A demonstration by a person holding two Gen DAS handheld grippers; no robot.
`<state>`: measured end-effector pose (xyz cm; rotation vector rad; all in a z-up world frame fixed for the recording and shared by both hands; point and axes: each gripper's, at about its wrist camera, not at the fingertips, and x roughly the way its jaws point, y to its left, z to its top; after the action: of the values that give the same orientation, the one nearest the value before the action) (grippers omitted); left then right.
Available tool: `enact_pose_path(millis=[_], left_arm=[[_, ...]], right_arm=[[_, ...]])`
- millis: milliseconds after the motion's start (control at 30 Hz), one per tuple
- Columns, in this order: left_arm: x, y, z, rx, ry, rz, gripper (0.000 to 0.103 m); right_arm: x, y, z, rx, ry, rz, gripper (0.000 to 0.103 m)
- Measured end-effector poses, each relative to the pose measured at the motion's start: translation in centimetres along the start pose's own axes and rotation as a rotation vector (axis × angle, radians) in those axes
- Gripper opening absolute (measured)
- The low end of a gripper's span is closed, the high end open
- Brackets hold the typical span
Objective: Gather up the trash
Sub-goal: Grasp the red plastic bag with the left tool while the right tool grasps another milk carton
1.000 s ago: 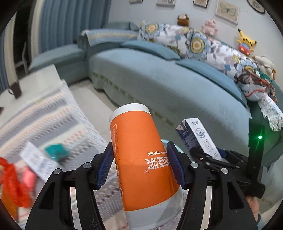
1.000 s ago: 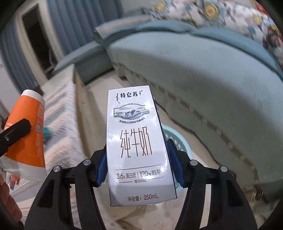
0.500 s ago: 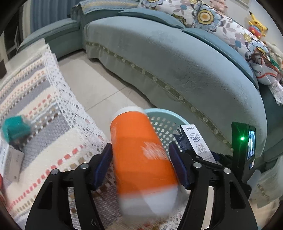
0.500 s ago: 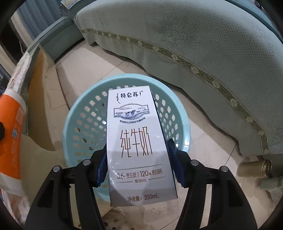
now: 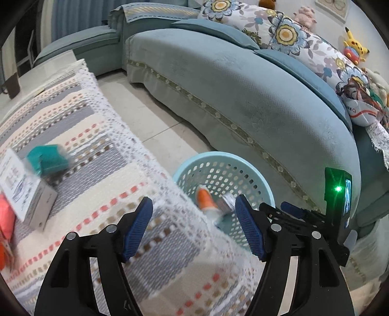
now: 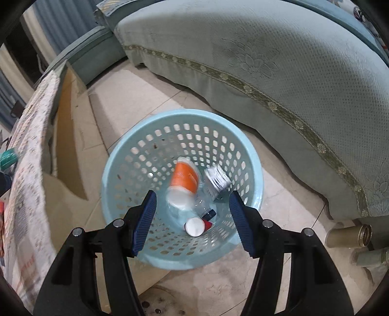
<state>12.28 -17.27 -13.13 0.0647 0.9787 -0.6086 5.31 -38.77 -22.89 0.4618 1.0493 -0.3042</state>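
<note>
Teal curved sofa [image 5: 243, 97] with floral cushions [image 5: 304, 46] and plush toys; pale tiled floor [image 6: 136, 102]; table under striped lace cloth [image 5: 80, 150]; blue curtain [image 5: 70, 17] behind.

In my left view the tabletop's lace edge [image 5: 184, 194] is hiding the near side of the blue basket [image 5: 243, 159], so the orange cup [image 5: 205, 198] is showing only partly, and the carton beside it [image 5: 226, 201] is smearing into a grey blur. The teal thing [image 5: 47, 160] on the cloth is blurring too; I cannot tell what it is. In my right view the milk carton [image 6: 217, 181] is streaking, its print unreadable. Two bottles [image 6: 350, 234] are being cut off under the sofa.
</note>
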Motion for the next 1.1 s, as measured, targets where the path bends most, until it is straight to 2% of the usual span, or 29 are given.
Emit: enact_pose_path(millis=[133, 367, 533, 667, 767, 833, 967, 1100], left_arm=[[-2.7, 1.1, -0.5, -0.028, -0.031, -0.001, 0.069], [-10.2, 4.1, -1.5, -0.09, -0.145, 0.042, 0.069], [-15.7, 8.2, -2.9, -0.174, -0.237, 0.132, 0.069], [-19.0, 13.0, -4.4, -0.294, -0.284, 0.246, 0.069], [-19.7, 16.5, -5.2, -0.39, -0.294, 0.319, 0.073], [-19.1, 19.6, -5.3, -0.494, -0.284, 0.387, 0.079], [-16.8, 22.9, -5.3, -0.607, -0.199, 0.368, 0.079], [-15.3, 23.7, -5.8, -0.643, -0.17, 0.345, 0.079]], right_arm=[[-2.5, 1.6, -0.3, -0.042, -0.041, 0.03, 0.058], [-8.6, 7.1, -0.5, -0.173, -0.153, 0.135, 0.058], [-11.8, 12.2, -1.1, -0.284, -0.212, 0.225, 0.058], [-12.9, 16.5, -1.5, -0.369, -0.235, 0.289, 0.058], [-12.8, 19.9, -1.3, -0.425, -0.239, 0.33, 0.058], [-12.6, 22.2, -1.0, -0.461, -0.241, 0.352, 0.058], [-11.2, 27.2, -0.1, -0.522, -0.21, 0.431, 0.058], [-9.4, 30.2, -1.0, -0.593, -0.187, 0.432, 0.058]])
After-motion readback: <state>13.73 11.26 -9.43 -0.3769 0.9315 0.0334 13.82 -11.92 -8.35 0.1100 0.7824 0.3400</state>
